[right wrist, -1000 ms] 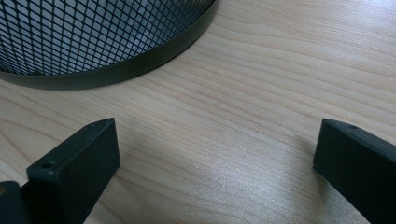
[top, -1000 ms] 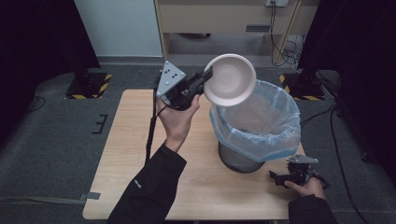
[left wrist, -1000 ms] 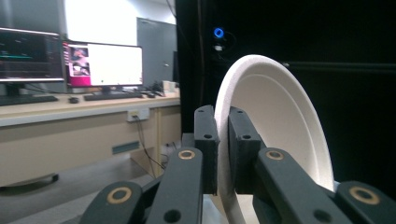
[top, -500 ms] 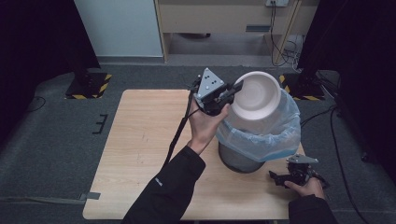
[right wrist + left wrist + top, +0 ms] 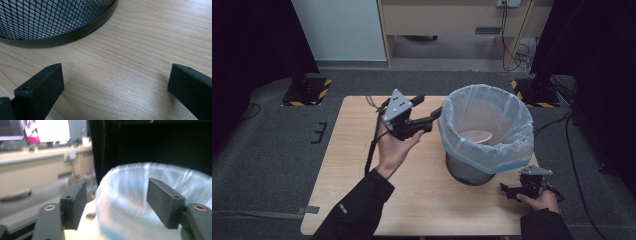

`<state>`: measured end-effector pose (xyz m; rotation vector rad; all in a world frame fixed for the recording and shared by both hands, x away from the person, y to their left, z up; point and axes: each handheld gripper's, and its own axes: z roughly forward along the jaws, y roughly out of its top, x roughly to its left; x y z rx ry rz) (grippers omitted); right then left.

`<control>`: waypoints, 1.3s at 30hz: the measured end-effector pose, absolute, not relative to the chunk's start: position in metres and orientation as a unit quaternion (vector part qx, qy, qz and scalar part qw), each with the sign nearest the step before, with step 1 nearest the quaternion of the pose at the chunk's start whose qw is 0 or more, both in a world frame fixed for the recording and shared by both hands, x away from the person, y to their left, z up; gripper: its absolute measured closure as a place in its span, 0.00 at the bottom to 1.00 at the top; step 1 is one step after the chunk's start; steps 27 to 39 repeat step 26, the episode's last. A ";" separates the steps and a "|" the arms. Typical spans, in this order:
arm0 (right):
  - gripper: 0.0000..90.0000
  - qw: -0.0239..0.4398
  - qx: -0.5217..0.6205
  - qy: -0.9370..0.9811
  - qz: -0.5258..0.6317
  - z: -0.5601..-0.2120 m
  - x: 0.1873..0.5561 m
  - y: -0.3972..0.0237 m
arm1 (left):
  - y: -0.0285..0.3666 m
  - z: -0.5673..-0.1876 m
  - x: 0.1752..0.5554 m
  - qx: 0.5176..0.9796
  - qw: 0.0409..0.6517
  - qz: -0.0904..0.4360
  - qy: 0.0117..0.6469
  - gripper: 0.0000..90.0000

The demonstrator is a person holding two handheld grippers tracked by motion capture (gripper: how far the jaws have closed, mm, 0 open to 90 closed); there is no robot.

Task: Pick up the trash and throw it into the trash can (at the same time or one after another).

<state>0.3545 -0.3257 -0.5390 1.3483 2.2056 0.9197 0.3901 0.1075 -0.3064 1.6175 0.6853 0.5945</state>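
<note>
Drop step: left tongs point(image 5: 438, 114), jaws just opened and empty, beside the bin point(image 5: 484, 132); bowl point(image 5: 475, 137) inside. Right tongs point(image 5: 507, 189) released at lower right. Next, withdraw.

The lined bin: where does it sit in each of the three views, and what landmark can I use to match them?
High view: the lined bin stands right of centre on the table, a white bowl inside.
Left gripper view: its liner rim spans the centre and right, beyond the open left gripper.
Right gripper view: its black mesh wall is at upper left.
Shared landmark: the light wood tabletop.
</note>
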 end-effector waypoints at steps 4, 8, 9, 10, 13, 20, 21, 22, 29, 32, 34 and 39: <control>0.01 0.198 0.482 0.788 0.328 -0.539 0.355 -0.326 | 0.137 -0.333 0.384 0.720 0.561 0.252 0.322 0.30; 0.01 0.198 0.482 0.788 0.328 -0.539 0.355 -0.326 | 0.167 -0.378 0.376 0.741 0.518 0.228 0.361 0.27; 0.01 0.198 0.482 0.788 0.328 -0.539 0.355 -0.326 | 0.174 -0.390 0.375 0.746 0.508 0.220 0.371 0.27; 0.01 0.198 0.482 0.788 0.328 -0.539 0.355 -0.326 | 0.180 -0.401 0.374 0.752 0.494 0.215 0.379 0.27; 0.01 0.198 0.482 0.788 0.328 -0.539 0.355 -0.326 | 0.195 -0.429 0.369 0.761 0.468 0.203 0.400 0.25; 0.01 0.198 0.482 0.788 0.328 -0.539 0.355 -0.326 | 0.231 -0.483 0.353 0.783 0.389 0.174 0.453 0.22; 0.01 0.198 0.482 0.788 0.328 -0.539 0.355 -0.326 | 0.236 -0.489 0.353 0.789 0.371 0.168 0.461 0.21; 0.01 0.198 0.482 0.788 0.328 -0.539 0.355 -0.326 | 0.241 -0.494 0.352 0.794 0.354 0.161 0.468 0.21; 0.01 0.198 0.482 0.788 0.328 -0.539 0.355 -0.326 | 0.252 -0.510 0.349 0.804 0.313 0.158 0.480 0.20; 0.01 0.198 0.482 0.788 0.328 -0.539 0.355 -0.326 | 0.252 -0.510 0.349 0.804 0.313 0.158 0.480 0.20; 0.01 0.198 0.482 0.788 0.328 -0.539 0.355 -0.326 | 0.252 -0.510 0.349 0.804 0.313 0.158 0.480 0.20; 0.01 0.198 0.482 0.788 0.328 -0.539 0.355 -0.326 | 0.252 -0.510 0.349 0.804 0.313 0.158 0.480 0.20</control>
